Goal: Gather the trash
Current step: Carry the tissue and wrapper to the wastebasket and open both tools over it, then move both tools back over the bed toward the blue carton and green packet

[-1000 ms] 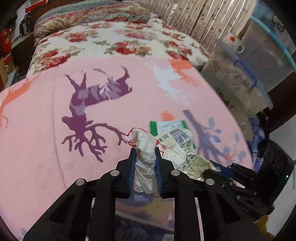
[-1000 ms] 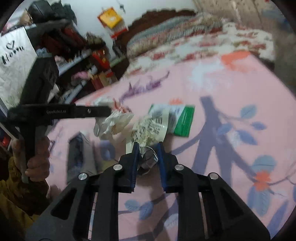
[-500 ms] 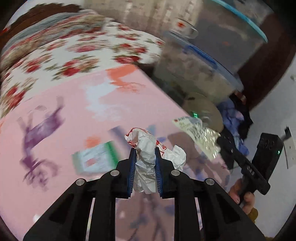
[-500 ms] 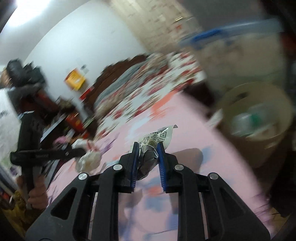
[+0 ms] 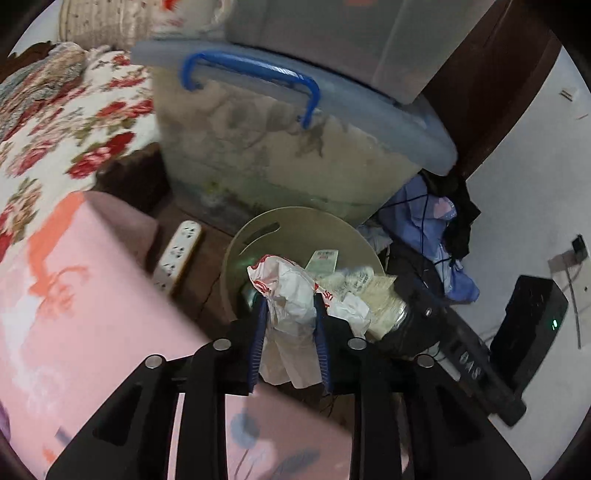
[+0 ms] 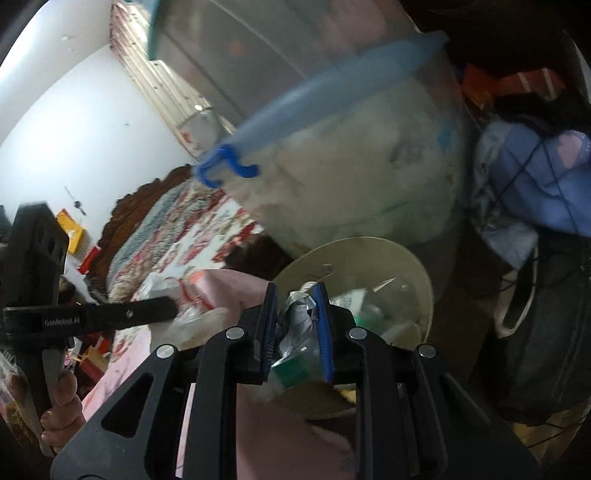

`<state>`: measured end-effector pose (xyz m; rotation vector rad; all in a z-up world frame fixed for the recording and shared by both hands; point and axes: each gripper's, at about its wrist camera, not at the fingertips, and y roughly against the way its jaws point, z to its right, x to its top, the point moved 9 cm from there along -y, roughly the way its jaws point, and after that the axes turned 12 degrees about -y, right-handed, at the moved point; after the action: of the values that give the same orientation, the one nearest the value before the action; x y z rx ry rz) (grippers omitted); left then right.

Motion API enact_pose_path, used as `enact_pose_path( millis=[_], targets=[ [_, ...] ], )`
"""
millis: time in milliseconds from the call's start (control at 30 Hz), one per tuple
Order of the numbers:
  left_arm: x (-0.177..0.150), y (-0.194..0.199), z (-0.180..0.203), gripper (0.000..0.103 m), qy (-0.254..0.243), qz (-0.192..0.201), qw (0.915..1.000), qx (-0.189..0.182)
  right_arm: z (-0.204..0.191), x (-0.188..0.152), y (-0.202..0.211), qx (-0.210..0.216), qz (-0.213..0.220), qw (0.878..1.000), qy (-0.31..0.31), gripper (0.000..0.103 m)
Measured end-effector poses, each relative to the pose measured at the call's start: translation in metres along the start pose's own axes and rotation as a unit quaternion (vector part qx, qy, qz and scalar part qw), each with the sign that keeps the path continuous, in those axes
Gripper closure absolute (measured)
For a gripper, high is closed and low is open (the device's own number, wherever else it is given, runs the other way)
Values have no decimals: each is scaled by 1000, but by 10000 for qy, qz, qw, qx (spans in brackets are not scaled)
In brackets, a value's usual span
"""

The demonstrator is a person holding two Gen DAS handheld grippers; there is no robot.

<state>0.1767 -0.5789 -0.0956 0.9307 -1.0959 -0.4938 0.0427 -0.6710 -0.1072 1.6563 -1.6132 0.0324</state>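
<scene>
- Beige bin (image 5: 334,218): the near rim and most of the contents are hidden behind the crumpled white bag (image 5: 291,295) and the gripper bodies.
- Items inside the bin in the right wrist view are blurred; none can be identified.
- Clear storage box (image 6: 354,177): motion-blurred; contents not readable.
- Pink bedspread (image 5: 85,302): pattern smeared, cut off at the left edge.
- Upper box (image 5: 332,33): cut off at the top edge.
</scene>
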Motion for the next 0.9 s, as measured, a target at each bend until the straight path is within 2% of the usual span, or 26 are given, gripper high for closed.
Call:
enact_pose_path(
  millis=[33, 67, 100, 133, 167, 200, 233, 267, 333, 467, 600, 700, 900],
  targets=[
    [5, -12, 1, 58, -37, -52, 10000, 19, 2, 0, -6, -9, -37, 10000, -10, 77],
    [8, -20, 1, 50, -68, -85, 9999, 96, 2, -1, -13, -14, -62, 10000, -20, 77],
    [10, -31, -2, 33, -95, -146, 9994, 293, 6, -1, -23, -20, -161, 9999, -32, 76],
    [13, -36, -4, 30, -98, -160, 9990, 414, 6, -7, -29, -39, -217, 9997, -49, 71],
    [13, -39, -7, 30, -91, -162, 9985, 506, 9, -8, -32, -54, -228, 9997, -79, 68],
    [10, -40, -9, 30, -41, -181, 9986, 489, 11, -6, -32, -46, -192, 9998, -102, 57],
    [6, -37, -11, 30, 23, -180, 9990, 400, 11, -6, -29, -24, -128, 9998, -117, 39],
    [2, -33, -12, 30, 52, -166, 9992, 355, 10, -5, -22, 26, 37, 9999, -123, 35],
    [-5, -20, -15, 30, 37, -81, 9993, 370, 4, -6, -9, 72, 205, 9997, -82, 34],
    [-26, 27, -12, 30, -58, 245, 9986, 460, -10, -20, 15, 358, 255, 9988, -201, 34],
    [-71, 80, -8, 30, -188, 592, 9961, 622, -32, -59, 39, 685, 101, 9972, -291, 34],
    [-114, 113, -13, 29, -197, 746, 9920, 1000, -46, -98, 54, 805, -63, 9962, -328, 34],
    [-187, 160, -23, 28, -76, 889, 9823, 1646, -61, -159, 77, 621, -295, 9973, -257, 34]
  ],
)
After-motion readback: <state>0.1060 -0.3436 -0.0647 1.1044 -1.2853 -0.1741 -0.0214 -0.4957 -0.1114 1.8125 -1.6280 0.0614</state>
